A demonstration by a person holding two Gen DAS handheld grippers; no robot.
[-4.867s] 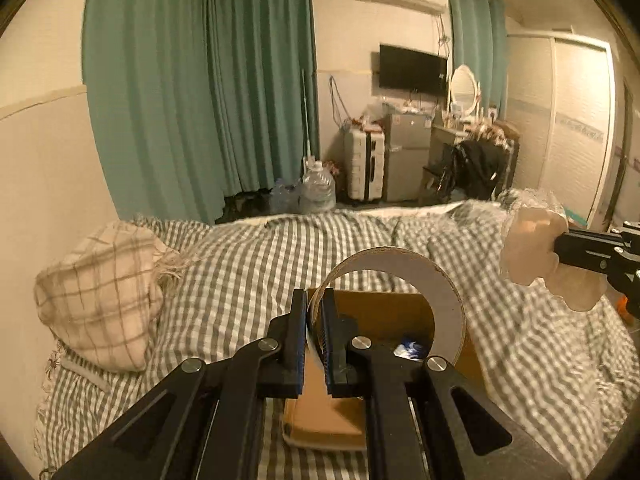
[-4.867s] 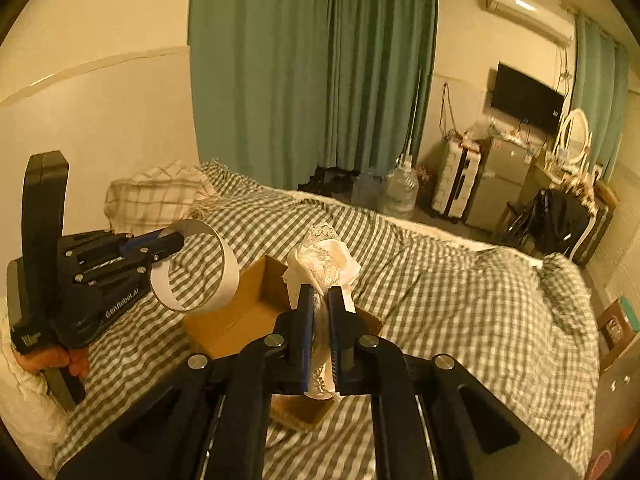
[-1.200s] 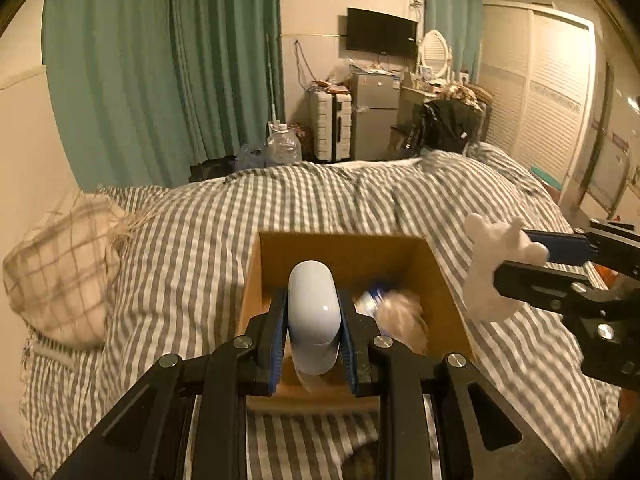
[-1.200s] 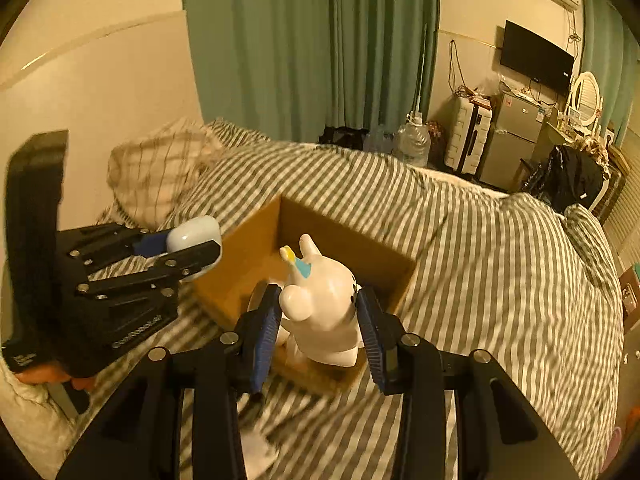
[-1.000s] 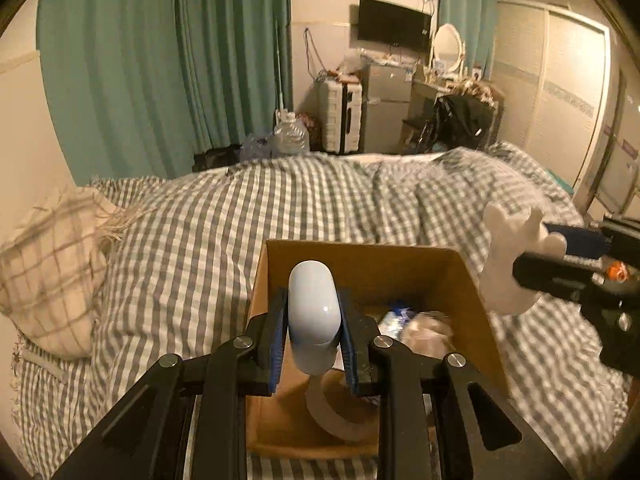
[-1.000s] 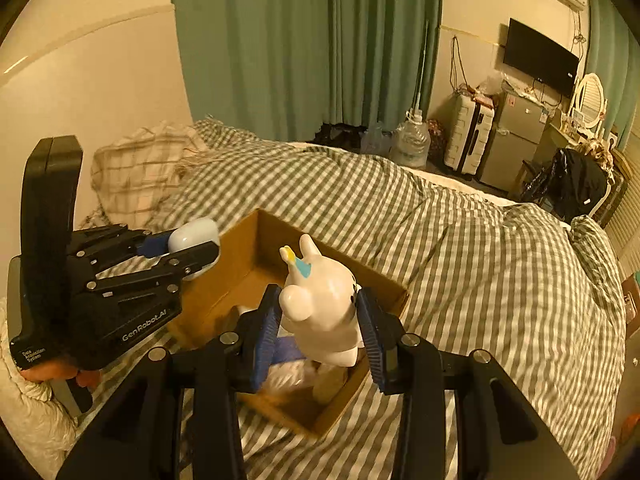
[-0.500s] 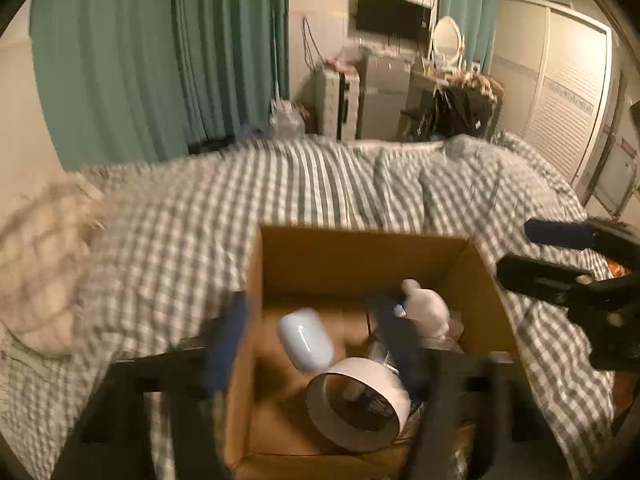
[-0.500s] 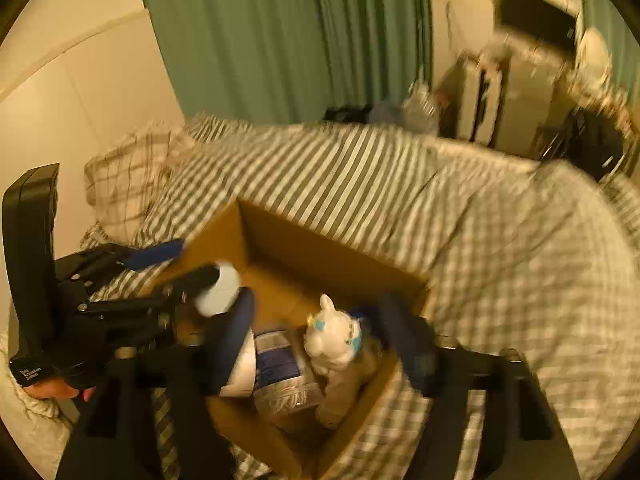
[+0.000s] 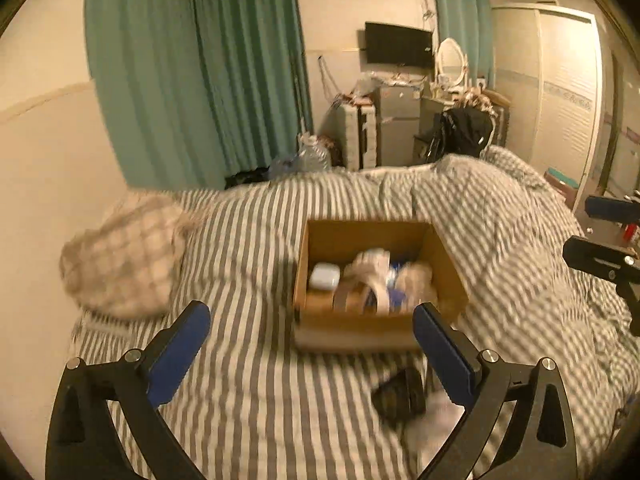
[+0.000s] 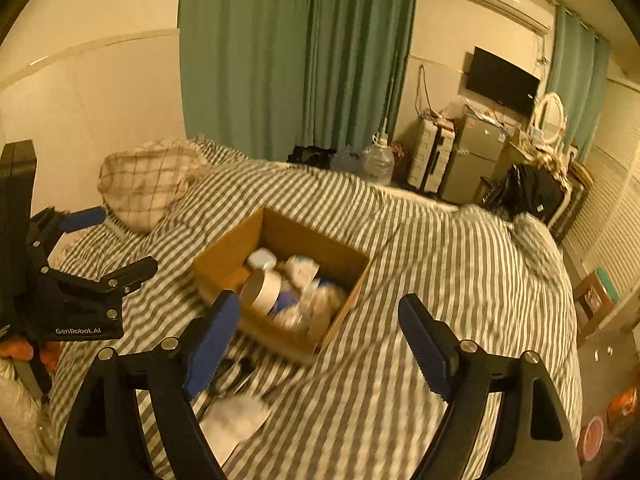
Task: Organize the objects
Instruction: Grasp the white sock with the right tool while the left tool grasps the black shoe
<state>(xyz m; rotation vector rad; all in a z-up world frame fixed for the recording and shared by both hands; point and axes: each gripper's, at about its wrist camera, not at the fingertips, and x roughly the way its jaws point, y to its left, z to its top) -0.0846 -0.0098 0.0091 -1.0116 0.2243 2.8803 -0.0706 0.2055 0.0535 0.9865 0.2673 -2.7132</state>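
Observation:
An open cardboard box [image 9: 360, 232] sits on the checked bedcover and also shows in the right wrist view [image 10: 224, 256]. In it lie a white-blue case [image 9: 325, 276], a tape roll [image 9: 362, 296], a white toy and other items; the case [image 10: 262, 258] and roll [image 10: 262, 294] show from the right too. My left gripper [image 9: 312, 350] is open and empty, above the bed in front of the box. My right gripper [image 10: 320, 340] is open and empty, near the box's front right. Each gripper shows in the other's view, the left [image 10: 92, 240] and the right [image 9: 608, 236].
A dark object [image 9: 400, 396] and a white item [image 9: 436, 420] lie on the bedcover in front of the box; the white item [image 10: 236, 420] shows from the right. A plaid pillow [image 9: 120, 256] lies at left. A wall runs along the left. Curtains, suitcase and furniture stand beyond the bed.
Both grippers opened: the left dropped the white-blue case and the right dropped the white toy into the box. Both then drew back and up from the box.

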